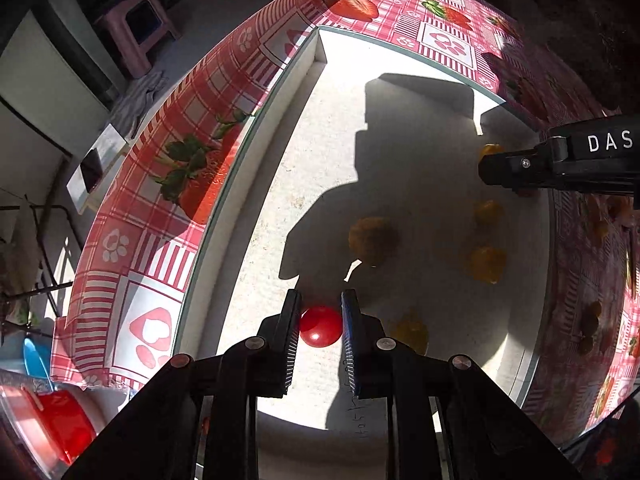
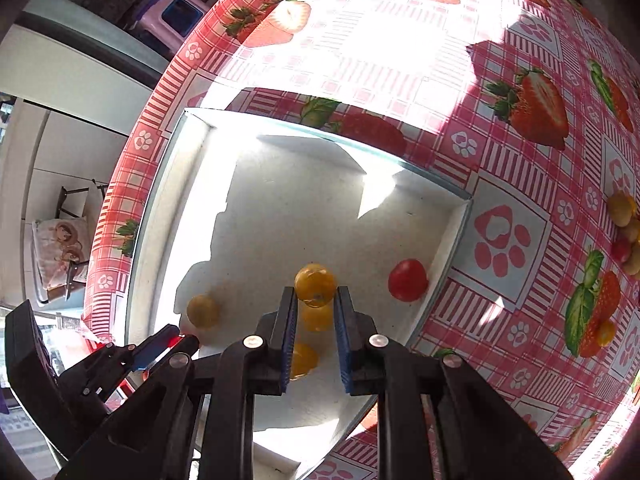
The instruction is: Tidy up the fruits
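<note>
A shallow white tray (image 1: pixel 308 72) (image 2: pixel 168 184) lies on a strawberry-print tablecloth. My left gripper (image 1: pixel 320 312) is shut on a red cherry tomato (image 1: pixel 320 326) just above the tray floor. My right gripper (image 2: pixel 316 300) is shut on a yellow cherry tomato (image 2: pixel 315 283) over the tray; it also shows in the left wrist view (image 1: pixel 516 168). Several yellow tomatoes (image 1: pixel 372 240) (image 2: pixel 203 311) and a red tomato (image 2: pixel 407 280) lie in the tray. My left gripper shows at the lower left of the right wrist view (image 2: pixel 176 340).
More yellow and red tomatoes (image 2: pixel 624 220) lie loose on the tablecloth (image 2: pixel 500 240) to the right of the tray. A red container (image 1: pixel 60 424) stands off the table's left edge. A purple stool (image 1: pixel 136 28) is on the floor beyond.
</note>
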`<state>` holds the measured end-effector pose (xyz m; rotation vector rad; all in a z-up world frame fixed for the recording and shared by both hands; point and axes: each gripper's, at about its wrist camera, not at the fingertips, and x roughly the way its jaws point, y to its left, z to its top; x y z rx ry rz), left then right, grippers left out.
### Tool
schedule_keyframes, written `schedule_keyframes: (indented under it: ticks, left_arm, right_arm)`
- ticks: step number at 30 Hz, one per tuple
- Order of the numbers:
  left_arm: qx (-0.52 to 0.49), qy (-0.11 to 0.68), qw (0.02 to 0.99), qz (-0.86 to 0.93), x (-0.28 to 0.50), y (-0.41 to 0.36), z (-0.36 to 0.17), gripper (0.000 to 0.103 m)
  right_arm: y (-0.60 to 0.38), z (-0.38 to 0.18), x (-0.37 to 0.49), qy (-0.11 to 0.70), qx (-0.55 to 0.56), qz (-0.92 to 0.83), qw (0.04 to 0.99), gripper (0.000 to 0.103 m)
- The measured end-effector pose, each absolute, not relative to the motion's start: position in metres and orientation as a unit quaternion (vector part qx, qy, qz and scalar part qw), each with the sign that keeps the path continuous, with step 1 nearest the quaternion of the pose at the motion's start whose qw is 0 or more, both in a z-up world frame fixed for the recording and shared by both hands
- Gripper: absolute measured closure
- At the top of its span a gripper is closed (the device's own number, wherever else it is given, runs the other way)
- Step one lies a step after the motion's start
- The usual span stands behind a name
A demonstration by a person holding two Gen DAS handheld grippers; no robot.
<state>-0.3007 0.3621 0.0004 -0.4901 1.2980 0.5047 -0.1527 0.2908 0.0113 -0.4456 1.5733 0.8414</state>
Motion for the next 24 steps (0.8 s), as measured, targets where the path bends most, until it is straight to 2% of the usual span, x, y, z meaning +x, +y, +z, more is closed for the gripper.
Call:
schedule_keyframes:
  ticks: [9,10,11,12,13,14,15,17,22,24]
  left_arm:
    - [-0.197,0.601,0.738,0.235,-0.294,0.356,0.001,0.081]
    - [-0.19,0.603,0.738,0.236,-0.292,0.354,0.002,0.08]
    - [-0.182,0.606,0.736,0.242,-0.29,0.35,0.003,0.072]
    - [-0.178,0.607,0.734,0.245,-0.288,0.348,0.004,0.062]
    - [-0.176,0.605,0.736,0.246,-0.288,0.348,0.005,0.037]
    - [-0.174,0.599,0.741,0.248,-0.288,0.347,0.008,0.033]
    - [-0.172,0.598,0.743,0.247,-0.288,0.345,0.01,0.033]
    - [-0.163,0.605,0.74,0.245,-0.286,0.342,0.011,0.033]
    - [-0.149,0.616,0.739,0.229,-0.276,0.331,0.019,0.033]
    - [-0.136,0.616,0.743,0.223,-0.271,0.323,0.026,0.033]
  right_arm:
    - [0.307,-0.008,-0.147,0.68,-0.217,0.359,0.601,0.081]
    - [0.308,-0.008,-0.147,0.679,-0.219,0.362,0.6,0.081]
    - [0.309,-0.007,-0.151,0.681,-0.218,0.363,0.597,0.08]
    - [0.309,-0.007,-0.149,0.685,-0.213,0.365,0.593,0.077]
    - [0.313,-0.007,-0.151,0.689,-0.207,0.366,0.59,0.074]
    - [0.312,-0.005,-0.15,0.69,-0.205,0.364,0.591,0.063]
    - [0.31,-0.003,-0.149,0.689,-0.201,0.365,0.593,0.053]
    - [0.304,0.006,-0.148,0.685,-0.188,0.37,0.599,0.04]
    - [0.282,0.034,-0.14,0.679,-0.144,0.374,0.615,0.035]
    - [0.267,0.045,-0.135,0.675,-0.126,0.368,0.627,0.029]
